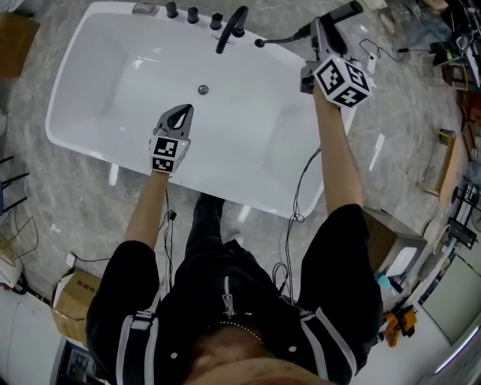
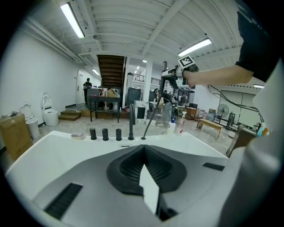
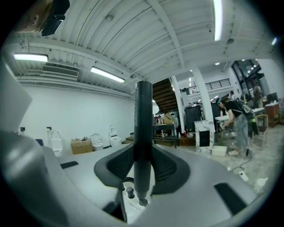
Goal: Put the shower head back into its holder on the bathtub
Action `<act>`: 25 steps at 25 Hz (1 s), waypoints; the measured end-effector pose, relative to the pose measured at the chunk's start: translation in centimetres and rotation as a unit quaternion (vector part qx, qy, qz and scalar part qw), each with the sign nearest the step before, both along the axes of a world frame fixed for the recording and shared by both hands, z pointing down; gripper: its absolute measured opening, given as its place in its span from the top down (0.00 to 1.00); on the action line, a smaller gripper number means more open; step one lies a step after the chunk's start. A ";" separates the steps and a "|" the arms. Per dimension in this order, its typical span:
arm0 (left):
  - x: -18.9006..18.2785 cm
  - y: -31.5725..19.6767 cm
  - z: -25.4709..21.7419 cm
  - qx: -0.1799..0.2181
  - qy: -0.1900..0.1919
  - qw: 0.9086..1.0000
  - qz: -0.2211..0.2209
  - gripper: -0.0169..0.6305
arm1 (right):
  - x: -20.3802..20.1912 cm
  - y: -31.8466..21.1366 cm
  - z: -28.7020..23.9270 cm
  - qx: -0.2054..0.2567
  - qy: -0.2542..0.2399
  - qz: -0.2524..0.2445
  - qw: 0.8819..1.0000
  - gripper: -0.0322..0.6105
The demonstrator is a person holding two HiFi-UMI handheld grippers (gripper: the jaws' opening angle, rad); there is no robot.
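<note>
Right now gripping the shower head (image 1: 340,13) (image 3: 143,133) with the right gripper (image 1: 319,31) (image 3: 143,153), fingers (image 3: 117,166) clenched on its dark stick-like handle. Held roughly upright above the far right corner of the bathtub (image 1: 240,154), not yet seated. Hanging just above a small round socket (image 1: 259,43) (image 3: 143,202) on the bathtub's far rim, with a thin hose (image 1: 282,37) running from that socket up to the handle.

Holding the left gripper (image 1: 180,113) (image 2: 143,148) over the bathtub's basin, near the front rim, well apart from the shower head. Fingers (image 2: 126,166) clenched together on nothing, pointing toward the far rim.

Along the bathtub's far rim, left of the socket: a dark faucet (image 1: 231,28) (image 2: 132,122), then three knobs (image 1: 192,13) (image 2: 105,134). On the bathtub's floor, a round drain (image 1: 202,89). Beyond the bathtub's near left corner, a cardboard box (image 1: 75,293) on the floor.
</note>
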State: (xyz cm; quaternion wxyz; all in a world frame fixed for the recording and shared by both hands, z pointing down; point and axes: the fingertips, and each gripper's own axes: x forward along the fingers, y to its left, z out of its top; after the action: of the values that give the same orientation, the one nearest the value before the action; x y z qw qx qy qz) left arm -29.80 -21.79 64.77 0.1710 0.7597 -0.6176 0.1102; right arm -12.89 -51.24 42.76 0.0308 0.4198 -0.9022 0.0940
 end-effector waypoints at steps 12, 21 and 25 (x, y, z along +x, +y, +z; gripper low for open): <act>-0.8 0.1 2.7 -0.003 0.002 1.000 -0.011 0.94 | -2.5 -2.0 6.6 -0.007 0.050 -0.030 0.998 0.75; -1.2 0.5 4.9 -0.014 0.007 0.999 -0.029 0.94 | -3.8 -4.1 11.4 -0.034 0.052 -0.023 0.998 0.75; -1.7 0.8 6.1 -0.019 0.007 0.999 -0.038 0.94 | -4.0 -5.4 14.3 -0.049 0.054 -0.019 0.997 0.75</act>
State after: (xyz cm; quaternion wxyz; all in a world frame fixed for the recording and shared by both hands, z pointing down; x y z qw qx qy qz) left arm -31.47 -20.95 70.83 0.1937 0.7330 -0.6427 0.1097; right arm -16.92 -56.64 57.10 0.1020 0.4053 -0.9012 0.1150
